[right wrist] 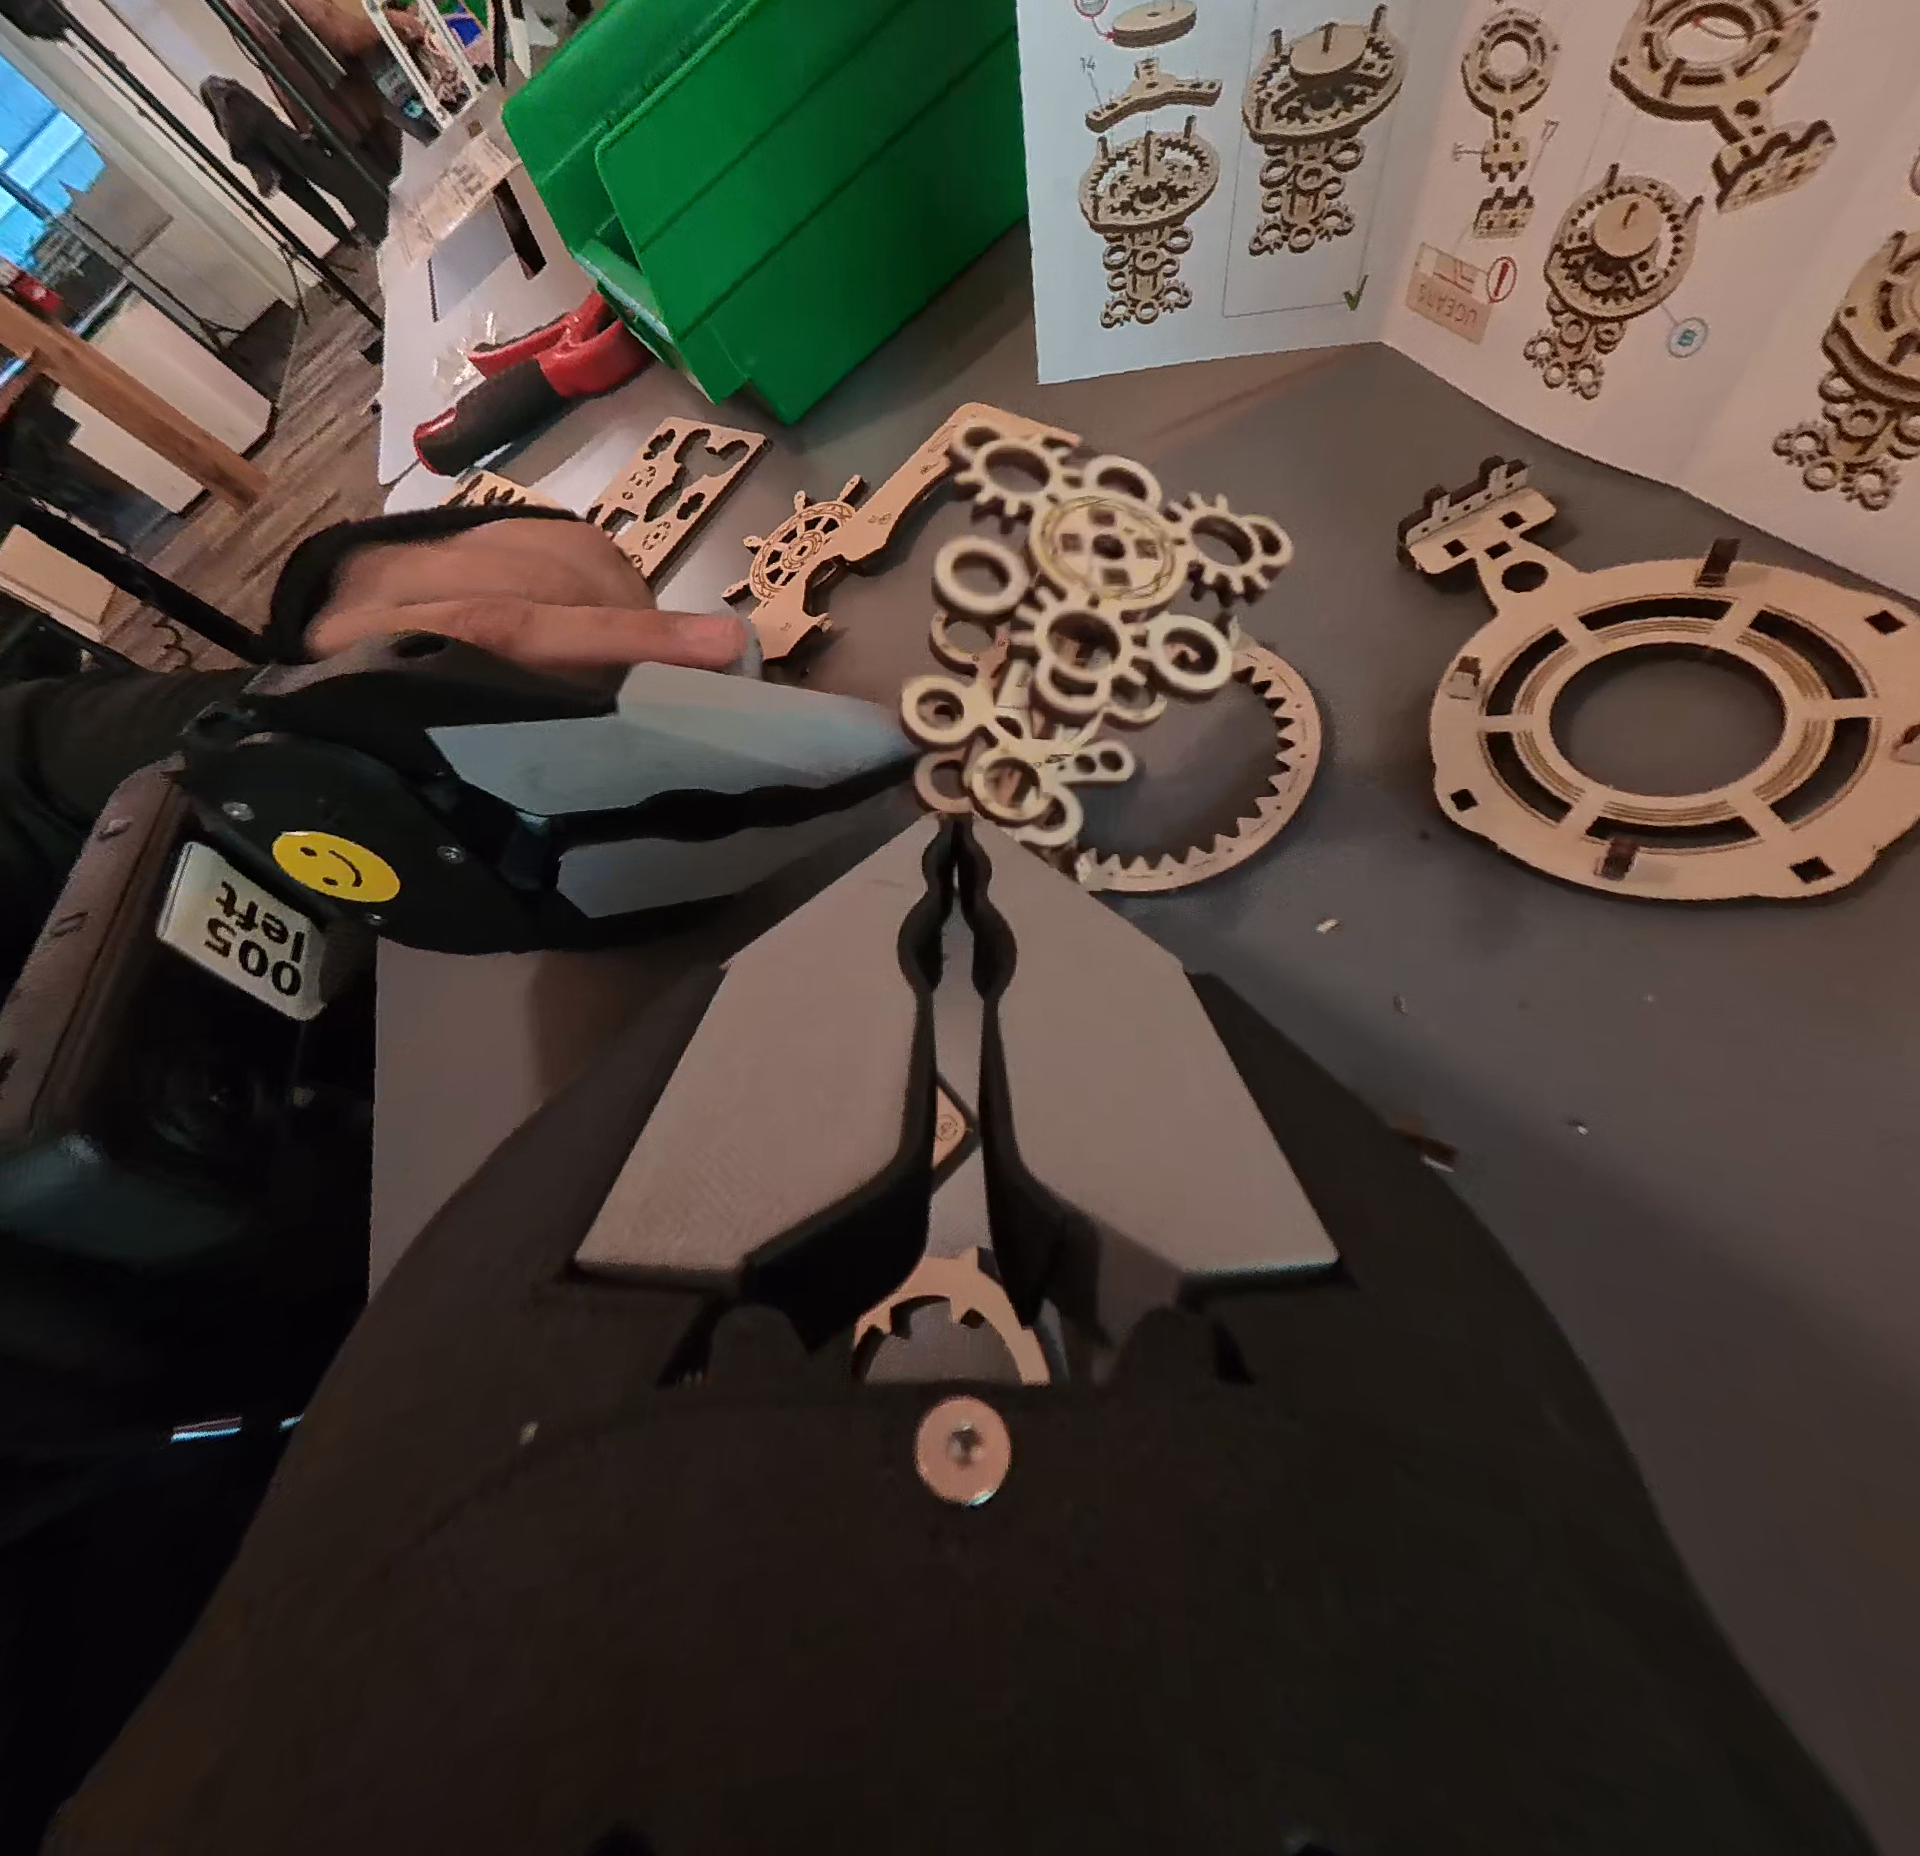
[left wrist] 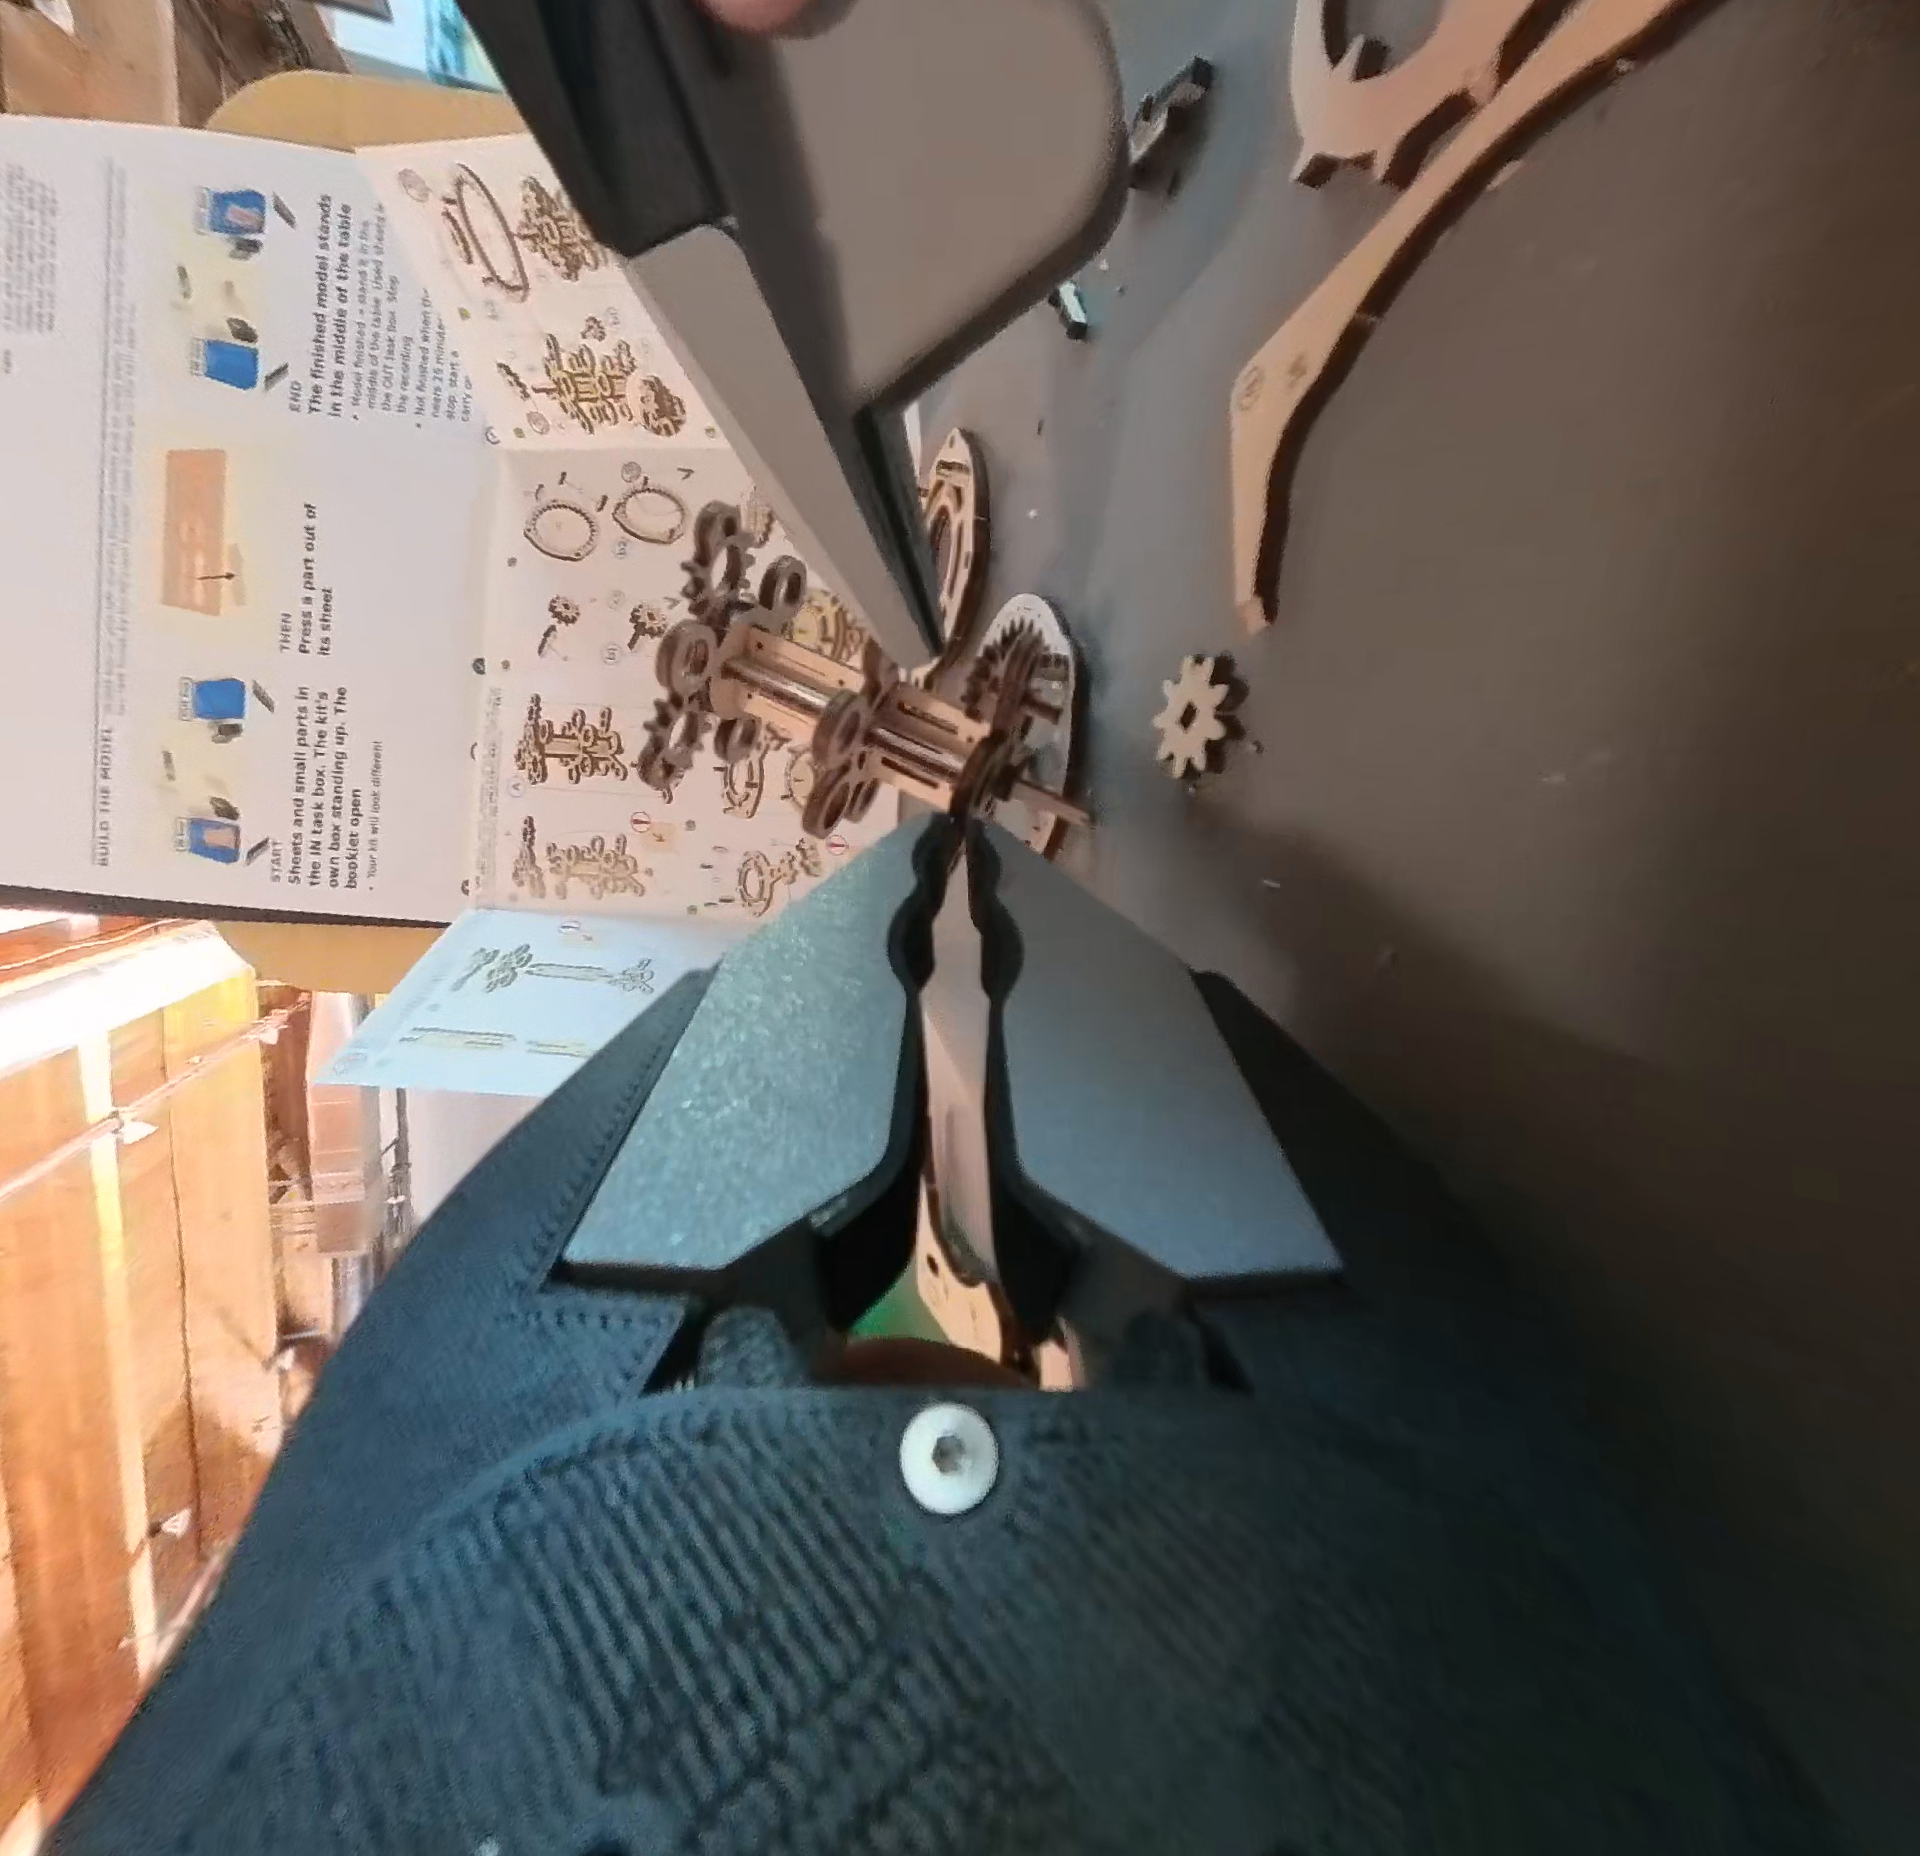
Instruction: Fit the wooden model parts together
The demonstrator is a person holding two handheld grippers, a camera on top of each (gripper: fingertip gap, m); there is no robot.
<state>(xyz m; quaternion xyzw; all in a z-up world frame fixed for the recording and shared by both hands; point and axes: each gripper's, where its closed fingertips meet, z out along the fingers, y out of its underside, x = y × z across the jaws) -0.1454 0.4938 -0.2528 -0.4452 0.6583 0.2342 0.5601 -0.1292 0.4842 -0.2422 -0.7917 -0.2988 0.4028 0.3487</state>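
The wooden model (right wrist: 1081,643), a column of stacked rings and cogs, stands tilted over a toothed ring gear (right wrist: 1252,819) on the grey table. In the left wrist view the wooden model (left wrist: 831,705) runs sideways between both grippers. My left gripper (left wrist: 956,832) is shut, its tips pinching the model's end by the small gears. It enters the right wrist view (right wrist: 902,759) from the left, touching the ring cluster. My right gripper (right wrist: 954,838) is shut with its tips at the model's lower edge. In the left wrist view it (left wrist: 928,643) comes down from above onto the column's middle.
A round wooden frame with a handle (right wrist: 1662,736) lies to the right. A loose cog (left wrist: 1200,715), a ship's-wheel piece (right wrist: 800,559) and sheet offcuts (right wrist: 675,487) lie around. The instruction booklet (right wrist: 1455,144) stands behind, green bins (right wrist: 779,196) at back left. Both grippers' tips are close together, under 4 cm apart.
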